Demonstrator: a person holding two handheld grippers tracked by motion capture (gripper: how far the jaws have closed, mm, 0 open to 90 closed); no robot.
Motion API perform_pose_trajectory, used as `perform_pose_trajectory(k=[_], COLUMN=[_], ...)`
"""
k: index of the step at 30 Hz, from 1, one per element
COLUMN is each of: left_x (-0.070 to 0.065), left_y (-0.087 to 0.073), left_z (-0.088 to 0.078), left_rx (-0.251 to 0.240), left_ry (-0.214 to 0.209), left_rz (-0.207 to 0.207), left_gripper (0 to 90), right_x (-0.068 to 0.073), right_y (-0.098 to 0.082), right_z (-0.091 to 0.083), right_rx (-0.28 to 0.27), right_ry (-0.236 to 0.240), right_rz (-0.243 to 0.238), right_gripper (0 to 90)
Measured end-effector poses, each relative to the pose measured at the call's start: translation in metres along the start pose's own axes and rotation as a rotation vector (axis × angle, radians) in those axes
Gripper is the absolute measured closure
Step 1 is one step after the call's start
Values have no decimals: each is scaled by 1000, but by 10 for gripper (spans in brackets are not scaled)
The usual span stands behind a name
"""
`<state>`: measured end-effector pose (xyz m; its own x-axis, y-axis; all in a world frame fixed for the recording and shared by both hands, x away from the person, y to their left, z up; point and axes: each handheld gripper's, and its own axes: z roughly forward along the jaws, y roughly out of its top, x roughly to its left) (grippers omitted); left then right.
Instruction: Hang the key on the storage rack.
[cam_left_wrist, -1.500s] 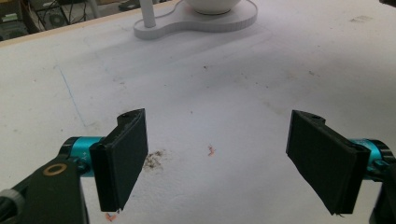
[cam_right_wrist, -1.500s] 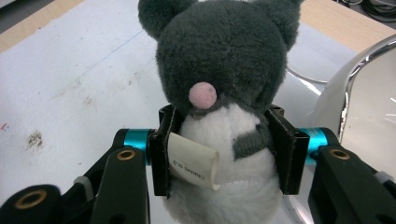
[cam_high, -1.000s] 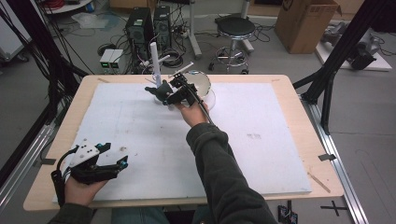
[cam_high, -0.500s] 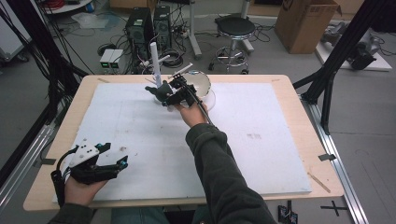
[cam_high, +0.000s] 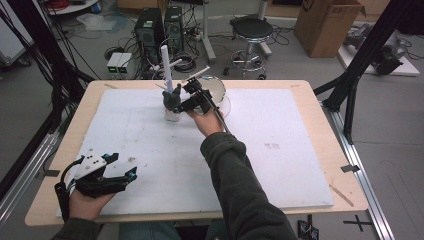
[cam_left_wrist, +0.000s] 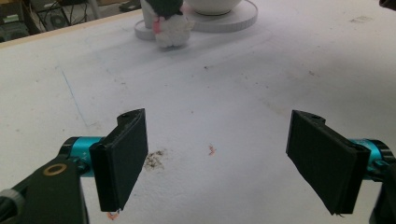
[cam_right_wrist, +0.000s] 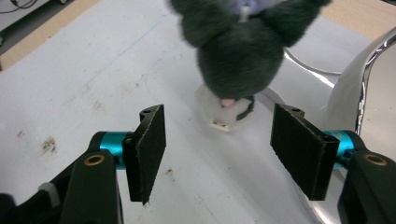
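While both grippers gape, grey plush toy (cam_right_wrist: 238, 51) stands upright — beside bowl (cam_high: 214, 89).

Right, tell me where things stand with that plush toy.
Looks done: the grey plush toy sits by the white peg stand at the far side. In hand: nothing; the right gripper is open, empty, facing the toy. The left gripper rests open near the table's near edge. What's left is unclear.
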<state>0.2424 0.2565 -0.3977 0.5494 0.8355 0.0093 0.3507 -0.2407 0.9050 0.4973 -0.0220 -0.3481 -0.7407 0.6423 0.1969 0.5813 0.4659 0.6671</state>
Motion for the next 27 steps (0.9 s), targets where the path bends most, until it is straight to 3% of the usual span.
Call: perform_pose_trajectory(k=[3, 6, 9, 23, 27], left_x=[0, -1, -1, -1, -2], left_y=[0, 0, 0, 0, 0], left_z=[0, 0, 0, 2, 2], left_rx=[0, -1, 1, 7, 8], left_ry=[1, -2, -1, -4, -4], left_rz=[0, 0, 2, 0, -1], left_gripper=[212, 212, 212, 212, 212], right_x=[2, 0, 1, -8, -10], right_y=[-3, -5, -9, -31, -37], right_z=[-9, -15, -24, -55, -62], right_rx=[-72, -59, -108, -169, -179], right_ry=[3, 18, 17, 29, 54], right_rz=[-18, -6, -21, -29, -30], right_gripper=[350, 332, 334, 269, 242])
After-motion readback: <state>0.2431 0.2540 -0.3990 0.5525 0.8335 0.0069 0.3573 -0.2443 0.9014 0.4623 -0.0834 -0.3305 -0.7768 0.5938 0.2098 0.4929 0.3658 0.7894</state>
